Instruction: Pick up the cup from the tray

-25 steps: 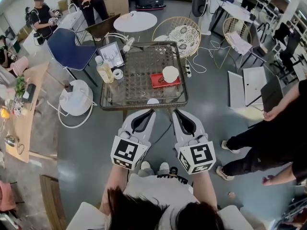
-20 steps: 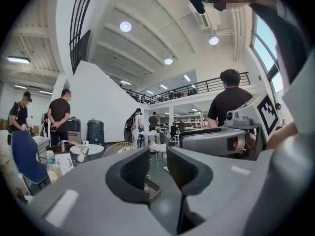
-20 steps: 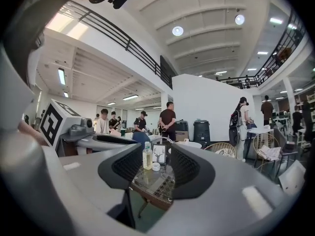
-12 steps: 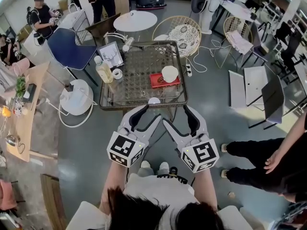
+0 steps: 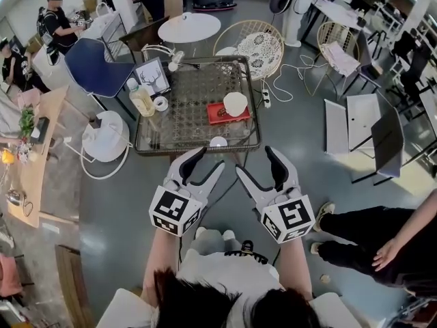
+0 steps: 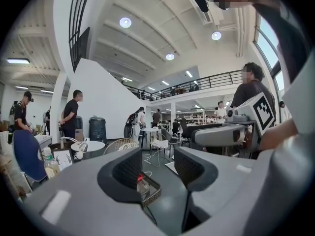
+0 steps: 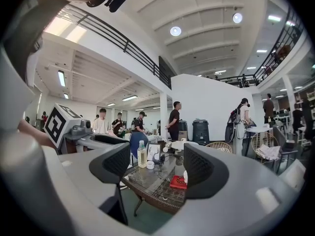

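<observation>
A white cup (image 5: 235, 103) stands on a small red tray (image 5: 221, 113) at the right side of the glass table (image 5: 177, 125). The red tray (image 7: 177, 183) also shows in the right gripper view, the cup partly hidden behind a jaw. Both grippers hang in the air in front of the table, well short of the cup. My left gripper (image 5: 203, 167) is open and empty, its jaws spread wide. My right gripper (image 5: 259, 165) is open and empty too. In the left gripper view only the table's near corner (image 6: 150, 191) and a sliver of red show between the jaws.
On the table stand a bottle of yellow liquid (image 5: 142, 100), a tape roll (image 5: 160, 103), a picture frame (image 5: 151, 77) and a small white disc (image 5: 218, 142) at the front edge. A blue chair (image 5: 94, 67), white stool (image 5: 105, 136), wicker chair (image 5: 255, 46) and bystanders surround it.
Both grippers have opened from nearly shut to wide apart and shifted slightly outward. The view has moved a little, so the table sits slightly further left and higher.
</observation>
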A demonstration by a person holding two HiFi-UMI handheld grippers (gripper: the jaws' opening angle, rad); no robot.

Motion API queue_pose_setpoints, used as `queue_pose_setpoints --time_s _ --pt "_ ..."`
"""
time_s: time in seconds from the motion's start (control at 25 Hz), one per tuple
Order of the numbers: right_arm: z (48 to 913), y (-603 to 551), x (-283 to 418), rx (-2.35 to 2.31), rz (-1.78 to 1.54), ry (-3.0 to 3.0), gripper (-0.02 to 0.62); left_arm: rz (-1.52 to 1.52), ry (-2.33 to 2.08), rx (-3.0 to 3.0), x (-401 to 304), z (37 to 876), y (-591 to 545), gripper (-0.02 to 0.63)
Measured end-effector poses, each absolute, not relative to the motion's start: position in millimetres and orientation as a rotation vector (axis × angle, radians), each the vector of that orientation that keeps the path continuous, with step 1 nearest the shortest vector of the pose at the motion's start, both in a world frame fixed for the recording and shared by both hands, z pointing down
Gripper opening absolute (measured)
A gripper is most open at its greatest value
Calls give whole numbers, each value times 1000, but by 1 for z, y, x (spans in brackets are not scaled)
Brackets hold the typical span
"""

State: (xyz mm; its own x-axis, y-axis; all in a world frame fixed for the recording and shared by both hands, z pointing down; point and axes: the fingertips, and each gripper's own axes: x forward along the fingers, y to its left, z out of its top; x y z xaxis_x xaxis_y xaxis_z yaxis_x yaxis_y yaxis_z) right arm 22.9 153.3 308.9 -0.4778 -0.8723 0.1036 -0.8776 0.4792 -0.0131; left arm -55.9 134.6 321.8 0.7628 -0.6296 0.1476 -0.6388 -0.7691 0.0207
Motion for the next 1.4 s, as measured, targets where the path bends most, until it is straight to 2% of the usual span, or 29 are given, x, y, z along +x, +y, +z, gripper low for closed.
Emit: queue_pose_setpoints --time_s 0.64,1.4 --pt "324 96 52 1554 111 -2586 364 358 -1074 2842 -46 355 65 184" --pt "353 12 68 1609 163 -2508 439 507 -1006 2831 -32 394 -29 210"
